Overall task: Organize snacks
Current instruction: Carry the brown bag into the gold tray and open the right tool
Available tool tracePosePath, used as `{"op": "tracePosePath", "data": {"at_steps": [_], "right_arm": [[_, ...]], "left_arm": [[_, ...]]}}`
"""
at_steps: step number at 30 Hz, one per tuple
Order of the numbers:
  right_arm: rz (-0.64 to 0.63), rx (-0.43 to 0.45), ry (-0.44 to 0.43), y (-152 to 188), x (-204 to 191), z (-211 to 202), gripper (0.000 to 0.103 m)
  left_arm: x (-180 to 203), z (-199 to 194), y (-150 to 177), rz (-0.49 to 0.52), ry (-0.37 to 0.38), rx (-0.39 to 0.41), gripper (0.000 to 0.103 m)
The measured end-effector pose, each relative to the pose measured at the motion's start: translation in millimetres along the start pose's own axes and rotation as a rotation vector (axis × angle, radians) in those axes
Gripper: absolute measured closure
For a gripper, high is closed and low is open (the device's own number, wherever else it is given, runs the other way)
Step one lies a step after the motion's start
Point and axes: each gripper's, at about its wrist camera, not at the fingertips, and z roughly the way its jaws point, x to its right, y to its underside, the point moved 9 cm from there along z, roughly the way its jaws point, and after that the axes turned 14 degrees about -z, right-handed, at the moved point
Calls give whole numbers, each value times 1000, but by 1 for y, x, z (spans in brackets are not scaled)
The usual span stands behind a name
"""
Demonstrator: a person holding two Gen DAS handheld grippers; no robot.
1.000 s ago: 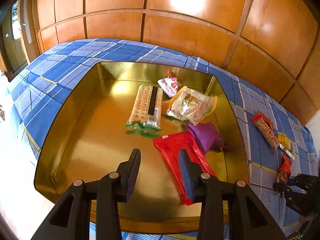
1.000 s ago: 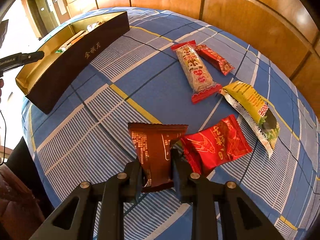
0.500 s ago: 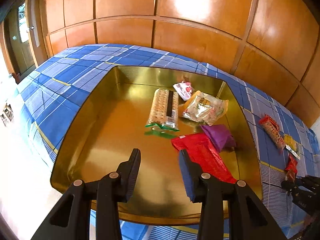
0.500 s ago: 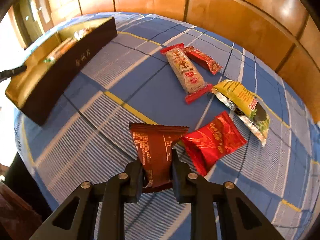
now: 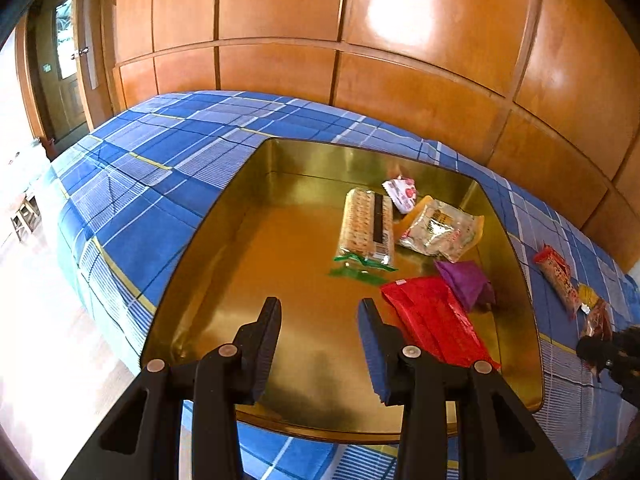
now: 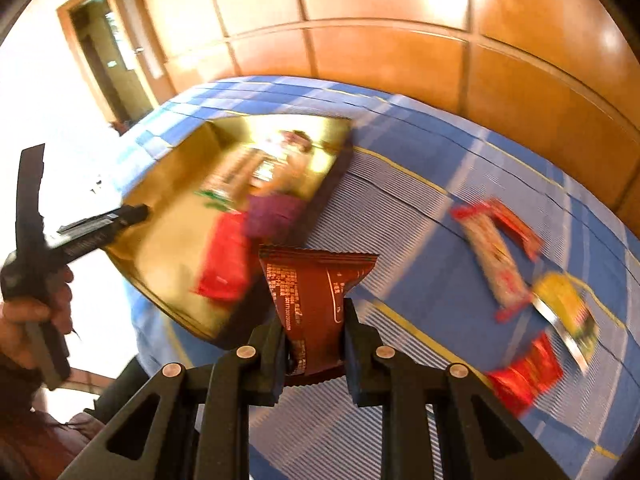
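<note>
Brown snack packet held up, heading for the gold tray.

The gold tray (image 5: 224, 240) sat on the blue checked cloth (image 5: 160, 168) and held a cracker pack (image 5: 366, 224), a long red packet (image 5: 434, 320), a clear bag (image 5: 440, 228), a purple packet (image 5: 466, 282) and a small white-and-red sweet (image 5: 402, 194), all crowded at one side. The right gripper (image 6: 314, 340) was clenched on the brown packet (image 6: 316, 292), held clear of the cloth beside the tray. Best carried over the wall and let go low on the bare gold floor. The left gripper (image 5: 318, 344) hung over the tray, jaws apart, grasping nothing.
</note>
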Motion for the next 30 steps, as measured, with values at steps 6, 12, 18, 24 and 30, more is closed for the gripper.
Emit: {"op": "tracePosePath", "data": {"at_steps": [6, 12, 18, 24, 30], "right_arm": [[-54, 18, -119, -42, -46, 18, 80], [-131, -12, -185, -67, -89, 52, 80], [-158, -44, -216, -69, -111, 77, 80], [-184, -87, -184, -65, -111, 93, 80], [-108, -145, -145, -56, -94, 112, 74]], "left_arm": [[-12, -3, -4, -24, -13, 14, 63], [-25, -5, -10, -48, -32, 29, 63], [-39, -6, -11, -64, -52, 32, 63], [-43, -7, -11, -71, -59, 38, 63], [-40, -7, -9, -65, -53, 29, 63]]}}
